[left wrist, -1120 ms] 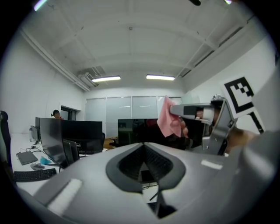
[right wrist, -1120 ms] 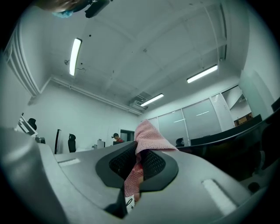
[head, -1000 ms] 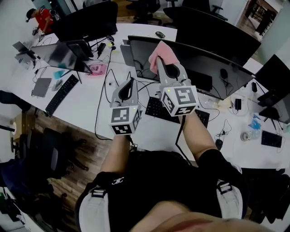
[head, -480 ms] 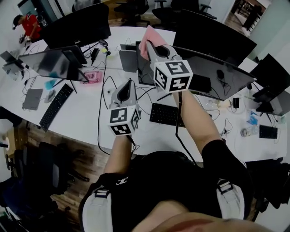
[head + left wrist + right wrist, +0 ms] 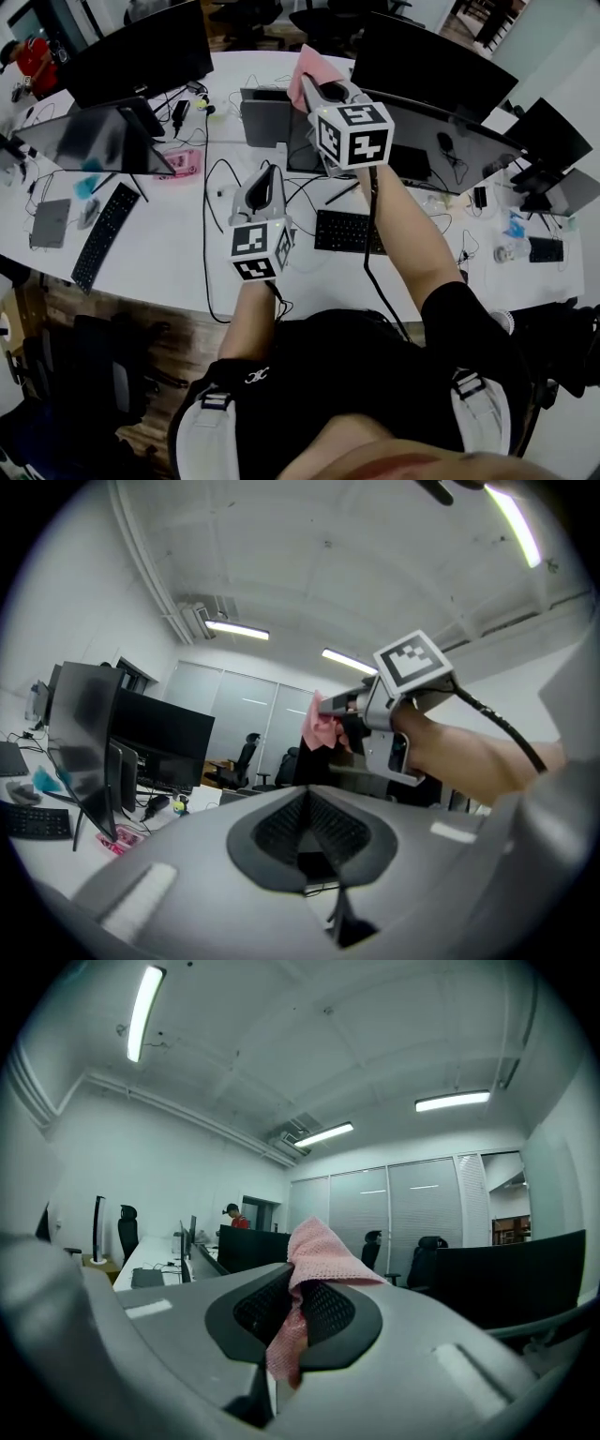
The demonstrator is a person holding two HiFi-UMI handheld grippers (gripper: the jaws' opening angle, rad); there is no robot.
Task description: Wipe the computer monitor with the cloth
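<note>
Since the pink knitted cloth [image 5: 317, 1258] looks soft, light and limp, the right tongs [image 5: 322, 94] pinch its bunched edge tight, up near the top left corner of the wide black computer monitor [image 5: 441, 141]. The left tongs [image 5: 265, 180] are closed on nothing above the white worktop [image 5: 169, 253].

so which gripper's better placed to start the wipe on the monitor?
Right. The right gripper is shut on the pink cloth and raised near the top edge of the wide monitor. The left gripper is shut on nothing and sits lower, over the desk.
</note>
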